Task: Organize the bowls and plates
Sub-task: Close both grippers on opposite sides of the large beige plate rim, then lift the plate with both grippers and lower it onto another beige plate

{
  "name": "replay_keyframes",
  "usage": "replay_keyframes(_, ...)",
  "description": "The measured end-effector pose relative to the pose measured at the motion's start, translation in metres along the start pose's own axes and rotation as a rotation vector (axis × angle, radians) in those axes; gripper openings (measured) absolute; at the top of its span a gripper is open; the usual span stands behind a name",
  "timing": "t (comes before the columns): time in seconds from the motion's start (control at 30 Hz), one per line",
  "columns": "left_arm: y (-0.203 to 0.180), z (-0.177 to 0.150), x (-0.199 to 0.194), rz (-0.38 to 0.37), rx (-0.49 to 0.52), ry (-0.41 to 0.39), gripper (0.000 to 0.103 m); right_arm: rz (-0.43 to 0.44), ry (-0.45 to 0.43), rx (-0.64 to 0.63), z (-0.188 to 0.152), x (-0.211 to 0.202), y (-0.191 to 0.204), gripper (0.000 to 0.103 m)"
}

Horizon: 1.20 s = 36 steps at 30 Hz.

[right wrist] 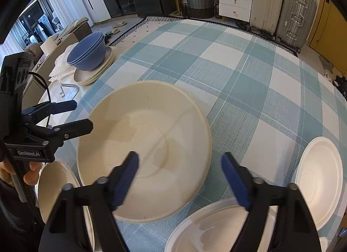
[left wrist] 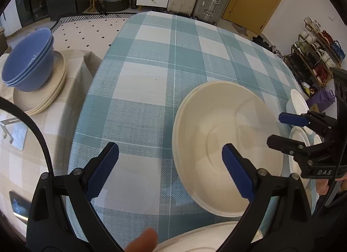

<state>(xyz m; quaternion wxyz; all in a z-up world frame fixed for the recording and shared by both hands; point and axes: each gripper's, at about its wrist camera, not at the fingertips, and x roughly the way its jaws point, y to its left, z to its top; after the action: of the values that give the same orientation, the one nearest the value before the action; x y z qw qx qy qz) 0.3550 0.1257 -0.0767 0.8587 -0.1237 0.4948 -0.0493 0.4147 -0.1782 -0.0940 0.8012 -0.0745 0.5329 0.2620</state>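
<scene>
A large cream plate lies on the blue-checked tablecloth. My left gripper is open, its right finger over the plate's near rim, its left finger over the cloth. My right gripper is open, its left finger over the plate's near part. Neither holds anything. The right gripper also shows in the left wrist view, and the left gripper in the right wrist view. Stacked blue bowls sit on stacked cream plates on a beige side table.
White plates lie at the table's near and right side. A metal rack lies on the beige table. Suitcases, drawers, a basket and a shoe rack stand beyond the table.
</scene>
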Motion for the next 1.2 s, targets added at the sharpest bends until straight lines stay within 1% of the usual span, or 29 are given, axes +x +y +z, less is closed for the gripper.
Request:
replay_keyframes(0.13, 0.0, 0.001, 0.007, 0.001, -0.004, 0.014, 0.089, -0.002, 0.025, 0.007, -0.001, 0.006, -0.002, 0.062)
replay_keyframes(0.17, -0.001, 0.001, 0.008, -0.004, -0.006, 0.018, 0.086, -0.002, 0.026, 0.011, -0.001, 0.007, -0.002, 0.062)
replay_keyframes(0.23, -0.002, 0.001, 0.011, -0.011, 0.001, 0.025, 0.079, -0.001, 0.026, 0.019, -0.001, 0.008, -0.003, 0.062)
replay_keyframes(0.27, -0.003, 0.001, 0.012, -0.012, 0.006, 0.03, 0.074, -0.001, 0.028, 0.022, -0.002, 0.009, -0.004, 0.061)
replay_keyframes(0.3, -0.004, 0.001, 0.014, -0.013, 0.009, 0.035, 0.066, -0.001, 0.032, 0.025, -0.002, 0.01, -0.004, 0.058)
replay_keyframes(0.33, -0.005, 0.001, 0.016, -0.014, 0.011, 0.04, 0.062, -0.002, 0.038, 0.028, -0.002, 0.012, -0.004, 0.053)
replay_keyframes(0.43, -0.008, -0.001, 0.02, -0.026, 0.018, 0.055, 0.053, -0.006, 0.047, 0.036, -0.002, 0.014, -0.005, 0.049)
replay_keyframes(0.47, -0.009, -0.002, 0.021, -0.027, 0.024, 0.059, 0.047, -0.004, 0.045, 0.037, -0.002, 0.014, -0.005, 0.046)
replay_keyframes(0.5, -0.009, -0.002, 0.023, -0.026, 0.028, 0.063, 0.045, -0.003, 0.046, 0.038, -0.003, 0.014, -0.005, 0.044)
replay_keyframes(0.53, -0.01, -0.003, 0.023, -0.025, 0.031, 0.066, 0.044, -0.004, 0.048, 0.041, -0.003, 0.015, -0.005, 0.041)
replay_keyframes(0.57, -0.01, -0.003, 0.024, -0.023, 0.032, 0.069, 0.042, -0.001, 0.058, 0.049, -0.003, 0.016, -0.006, 0.034)
replay_keyframes(0.63, -0.009, -0.003, 0.026, -0.023, 0.022, 0.077, 0.035, 0.01, 0.088, 0.073, -0.003, 0.02, -0.009, 0.028)
replay_keyframes(0.67, -0.009, -0.002, 0.026, -0.021, 0.016, 0.081, 0.029, 0.006, 0.094, 0.074, -0.004, 0.021, -0.008, 0.025)
replay_keyframes(0.7, -0.008, -0.002, 0.026, -0.018, 0.011, 0.079, 0.023, -0.001, 0.094, 0.07, -0.004, 0.022, -0.008, 0.024)
replay_keyframes(0.73, -0.007, -0.002, 0.026, -0.015, 0.01, 0.079, 0.021, -0.009, 0.089, 0.07, -0.005, 0.023, -0.008, 0.021)
replay_keyframes(0.8, -0.006, -0.002, 0.026, -0.008, 0.017, 0.081, 0.015, -0.007, 0.08, 0.083, -0.005, 0.023, -0.01, 0.02)
replay_keyframes(1.2, -0.004, 0.001, 0.01, -0.03, 0.003, 0.05, 0.014, -0.018, 0.045, 0.099, -0.005, 0.008, -0.007, 0.018)
